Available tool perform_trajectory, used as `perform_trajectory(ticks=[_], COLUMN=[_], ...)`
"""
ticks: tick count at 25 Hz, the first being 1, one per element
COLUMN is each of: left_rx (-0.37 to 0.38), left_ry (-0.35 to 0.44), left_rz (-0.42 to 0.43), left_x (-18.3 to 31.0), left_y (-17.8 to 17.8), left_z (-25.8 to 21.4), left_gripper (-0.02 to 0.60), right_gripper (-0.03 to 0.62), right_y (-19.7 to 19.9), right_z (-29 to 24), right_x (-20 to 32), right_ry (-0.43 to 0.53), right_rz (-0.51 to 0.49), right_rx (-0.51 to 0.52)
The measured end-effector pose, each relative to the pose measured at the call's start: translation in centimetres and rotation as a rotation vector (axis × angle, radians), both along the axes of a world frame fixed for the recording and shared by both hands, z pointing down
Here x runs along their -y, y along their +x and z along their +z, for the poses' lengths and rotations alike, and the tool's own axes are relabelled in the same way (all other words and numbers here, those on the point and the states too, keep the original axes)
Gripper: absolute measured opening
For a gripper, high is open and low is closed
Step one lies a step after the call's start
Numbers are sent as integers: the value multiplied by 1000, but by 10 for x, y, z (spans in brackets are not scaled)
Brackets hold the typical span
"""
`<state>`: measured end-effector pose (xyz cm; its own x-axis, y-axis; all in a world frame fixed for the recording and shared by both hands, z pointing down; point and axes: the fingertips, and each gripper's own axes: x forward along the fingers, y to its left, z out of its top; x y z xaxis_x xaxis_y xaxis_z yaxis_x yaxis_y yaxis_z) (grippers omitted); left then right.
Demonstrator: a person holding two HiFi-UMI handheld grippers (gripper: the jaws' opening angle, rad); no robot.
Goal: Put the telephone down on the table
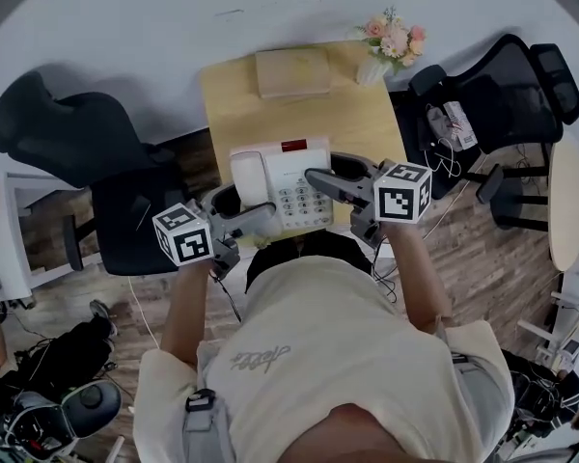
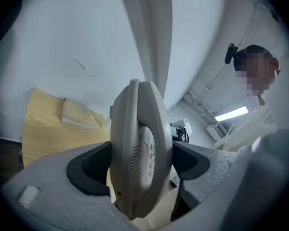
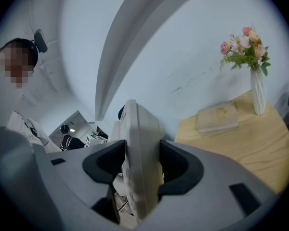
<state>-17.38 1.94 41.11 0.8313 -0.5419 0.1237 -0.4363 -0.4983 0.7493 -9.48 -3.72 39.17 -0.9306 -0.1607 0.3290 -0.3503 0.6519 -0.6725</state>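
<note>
The left gripper [image 1: 259, 216] and the right gripper [image 1: 320, 179] each have fingers [image 2: 89, 170] clamped on opposite sides of the telephone [image 1: 288, 186], holding it at the near edge of the desk [image 1: 234, 99].

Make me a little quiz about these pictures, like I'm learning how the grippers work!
1. True or false: the left gripper and the right gripper both have their jaws shut on the telephone.
2. Pick one: what lies flat on the table at its far edge? A) a book B) a cup C) a ball
3. Fill the gap: in the head view, the flowers stand at the table's far ___ corner.

Key: 1 true. 2 A. 3 right.
</note>
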Motion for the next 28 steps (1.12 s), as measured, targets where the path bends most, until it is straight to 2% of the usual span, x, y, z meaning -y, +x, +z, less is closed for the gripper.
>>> perform_trajectory(ticks=[7,16,21,28], left_rx=[20,91,129,129], left_ry=[-15,-35,-21,-44], left_rz=[-7,-90,-111,-139], left_x=[18,47,57,68], left_y=[6,15,34,60], left_z=[8,-11,-20,-12], left_gripper=[387,387,387,387], right_gripper=[227,227,225,224], right_y=[5,10,28,51], right_z=[9,-4,-10,-3], right_x=[19,55,66,80], right_ry=[-14,-8,-11,-13], right_rz=[-19,-95,-132,-160], right_rx=[5,83,123,130])
